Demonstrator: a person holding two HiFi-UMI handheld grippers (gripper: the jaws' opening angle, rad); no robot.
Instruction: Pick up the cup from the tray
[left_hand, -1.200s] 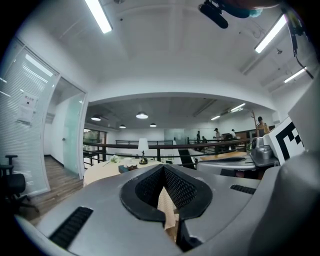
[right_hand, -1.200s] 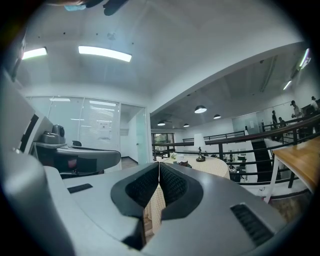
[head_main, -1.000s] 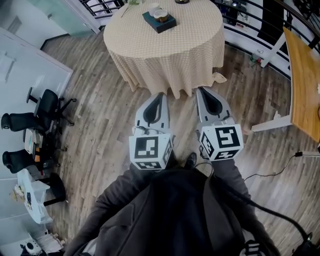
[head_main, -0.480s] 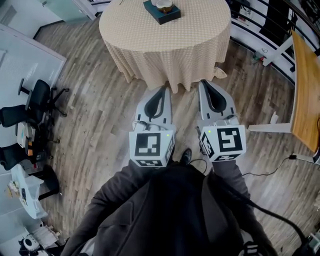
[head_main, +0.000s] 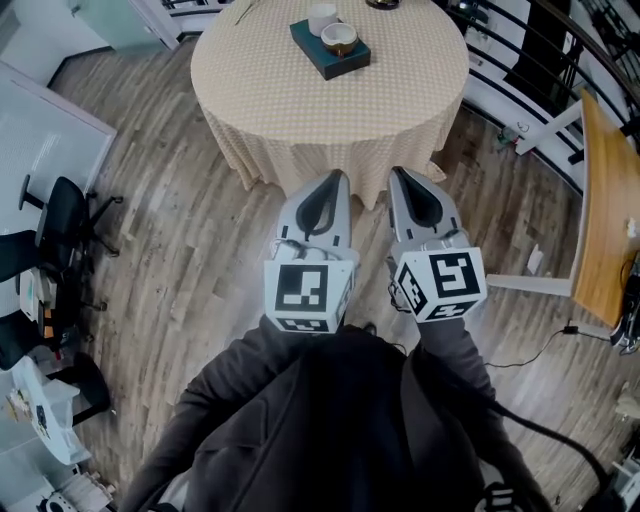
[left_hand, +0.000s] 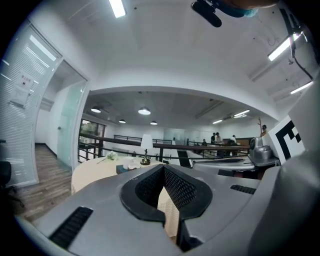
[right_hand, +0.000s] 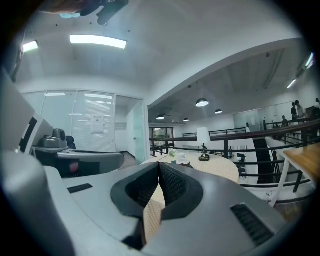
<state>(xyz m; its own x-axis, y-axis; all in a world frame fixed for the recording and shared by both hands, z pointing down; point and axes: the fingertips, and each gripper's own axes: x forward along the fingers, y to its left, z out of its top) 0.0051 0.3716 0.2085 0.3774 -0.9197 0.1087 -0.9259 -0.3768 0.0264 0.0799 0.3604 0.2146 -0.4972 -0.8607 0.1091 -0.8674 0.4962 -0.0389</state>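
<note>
The round table (head_main: 330, 100) with its beige checked cloth stands ahead of you, on the far side of a strip of wood floor (head_main: 200, 230). Your left gripper (head_main: 339, 176) and right gripper (head_main: 394, 173) sit side by side and near you, both aimed at the table with their tips just short of the hanging edge of the cloth. On each one the fingers are pressed together at the tips. Nothing is between them and they touch nothing. A dark teal tray (head_main: 318, 52) lies on the far part of the tabletop, well apart from both grippers. It holds a brown-lined cup (head_main: 340, 38) at its right end and a white cup (head_main: 322, 17) just beyond it to the left.
</note>
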